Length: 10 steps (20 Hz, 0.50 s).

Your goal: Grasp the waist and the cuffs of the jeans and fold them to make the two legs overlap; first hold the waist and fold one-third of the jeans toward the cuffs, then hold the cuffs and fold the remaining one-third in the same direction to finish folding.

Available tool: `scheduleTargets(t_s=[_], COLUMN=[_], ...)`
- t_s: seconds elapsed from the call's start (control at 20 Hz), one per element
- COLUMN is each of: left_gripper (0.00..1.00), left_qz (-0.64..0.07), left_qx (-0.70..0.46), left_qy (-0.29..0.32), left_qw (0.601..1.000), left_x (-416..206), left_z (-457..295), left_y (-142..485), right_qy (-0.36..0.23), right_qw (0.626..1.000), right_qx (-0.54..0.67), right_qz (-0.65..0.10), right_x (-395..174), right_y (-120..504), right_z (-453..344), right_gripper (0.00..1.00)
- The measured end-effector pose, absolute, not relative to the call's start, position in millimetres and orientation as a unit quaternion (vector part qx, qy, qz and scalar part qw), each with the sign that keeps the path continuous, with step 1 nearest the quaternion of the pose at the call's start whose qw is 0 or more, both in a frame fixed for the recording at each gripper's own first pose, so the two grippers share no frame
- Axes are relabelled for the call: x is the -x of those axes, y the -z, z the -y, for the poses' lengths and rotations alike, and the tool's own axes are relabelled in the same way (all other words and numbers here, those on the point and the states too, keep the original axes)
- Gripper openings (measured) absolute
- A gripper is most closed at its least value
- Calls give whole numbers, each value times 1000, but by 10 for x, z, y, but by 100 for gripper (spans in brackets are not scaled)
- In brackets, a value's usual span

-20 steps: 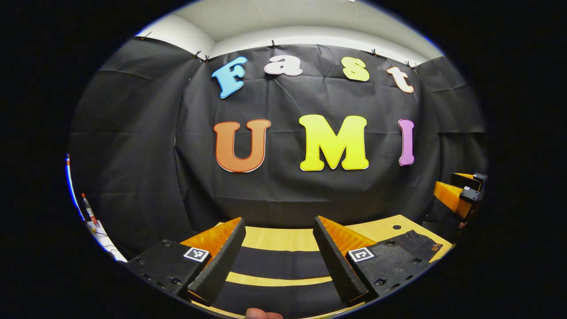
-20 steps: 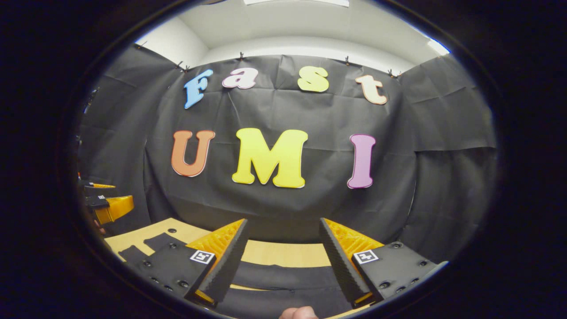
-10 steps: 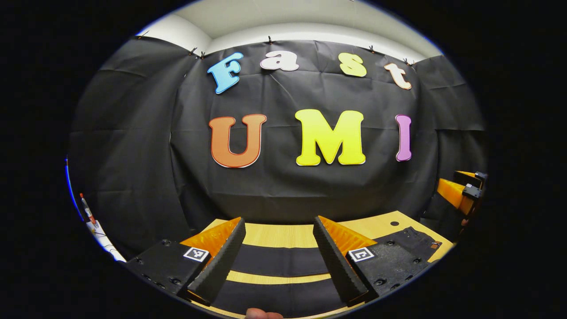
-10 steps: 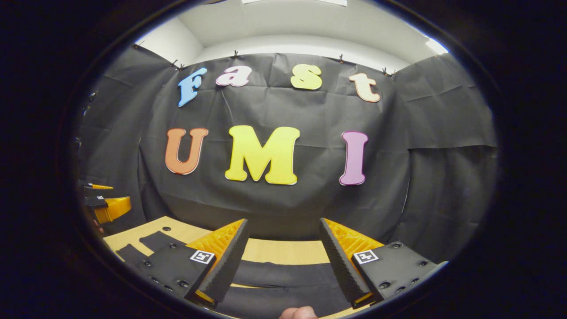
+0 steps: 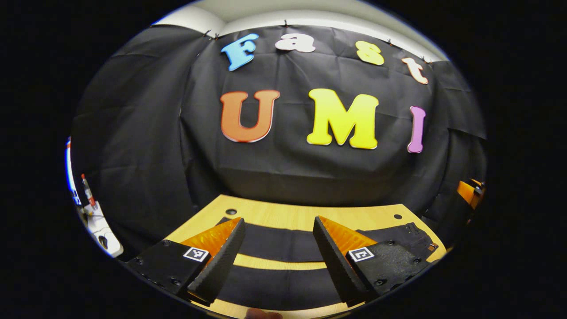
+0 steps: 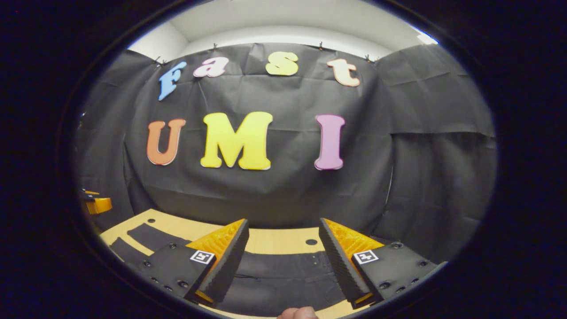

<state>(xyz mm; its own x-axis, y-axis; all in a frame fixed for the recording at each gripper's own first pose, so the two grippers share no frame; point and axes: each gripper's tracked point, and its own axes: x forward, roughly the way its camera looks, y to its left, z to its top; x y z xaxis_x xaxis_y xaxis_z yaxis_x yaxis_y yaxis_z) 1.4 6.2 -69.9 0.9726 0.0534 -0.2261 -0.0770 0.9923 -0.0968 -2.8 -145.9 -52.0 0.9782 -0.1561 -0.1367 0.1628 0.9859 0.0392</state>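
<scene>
Jeans [image 5: 283, 241] laid flat on surface [image 5: 301, 215], long axis crosswise. Left gripper [image 5: 277, 257] over legs, right gripper [image 6: 283, 261] over waist [image 6: 288, 266]; both fingers open, nothing held.

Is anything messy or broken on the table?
Nothing stands out. The dark jeans lie flat on the wooden table, legs apart with a strip of table between them. Both grippers are open above them.
</scene>
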Motion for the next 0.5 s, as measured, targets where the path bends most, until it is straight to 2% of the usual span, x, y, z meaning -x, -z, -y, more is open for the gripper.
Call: scheduleTargets(t_s=[0.3,0.5], left_gripper=[99,99], left_qz=[-233,-308], left_qx=[163,278], left_qy=[-127,-155], left_qw=[950,896], left_x=[367,727], left_z=[-671,-937], left_y=[1508,2123], right_qy=[93,115], right_qw=[974,921], right_qx=[-91,-213], right_qz=[-185,-304], right_x=[105,287], right_y=[1329,2214], right_z=[2376,2844], right_gripper=[98,100])
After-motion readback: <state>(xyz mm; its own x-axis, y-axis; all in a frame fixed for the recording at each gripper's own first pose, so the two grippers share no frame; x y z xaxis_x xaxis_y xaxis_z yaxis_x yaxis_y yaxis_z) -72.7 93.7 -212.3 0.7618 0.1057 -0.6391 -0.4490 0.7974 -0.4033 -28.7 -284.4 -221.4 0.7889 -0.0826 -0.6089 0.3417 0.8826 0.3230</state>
